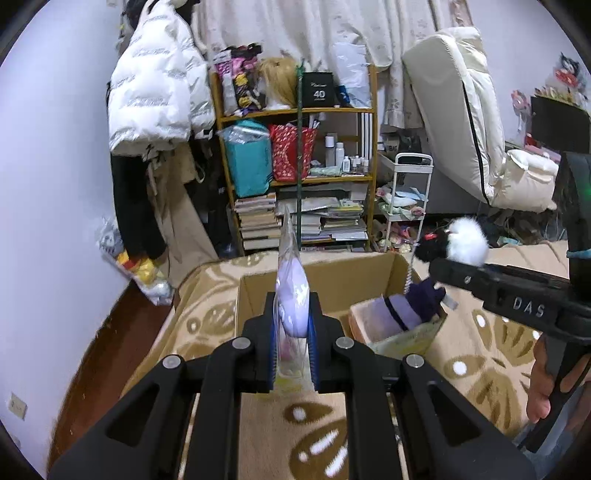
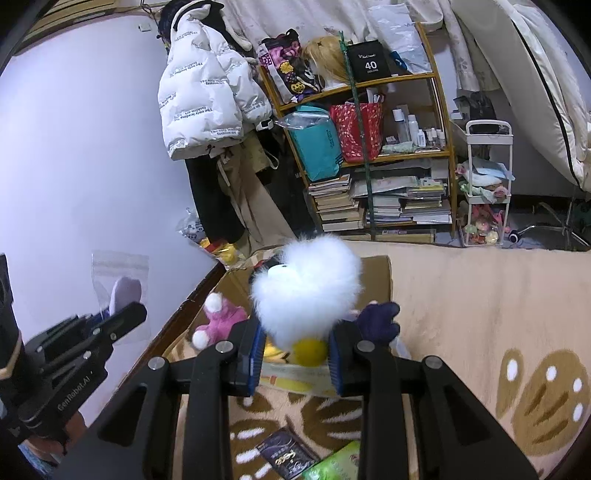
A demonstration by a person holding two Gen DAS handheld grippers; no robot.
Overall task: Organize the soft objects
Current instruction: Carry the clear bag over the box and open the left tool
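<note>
Your left gripper (image 1: 293,325) is clamped on a clear bag (image 1: 290,280) holding a lilac plush, raised above the open cardboard box (image 1: 332,273) on the patterned blanket (image 1: 480,354). Your right gripper (image 2: 295,354) pinches a fluffy white plush (image 2: 306,291) over that same box

Pale lilac wall (image 1: 55,166) on the left, dark wood floor (image 1: 110,332) below — a cluttered wooden shelf unit (image 1: 295,110) stands against cream curtains (image 1: 314,29), white trolley (image 1: 410,199) beside it, patterned beige rug (image 2: 480,295) spread nearest.
</note>
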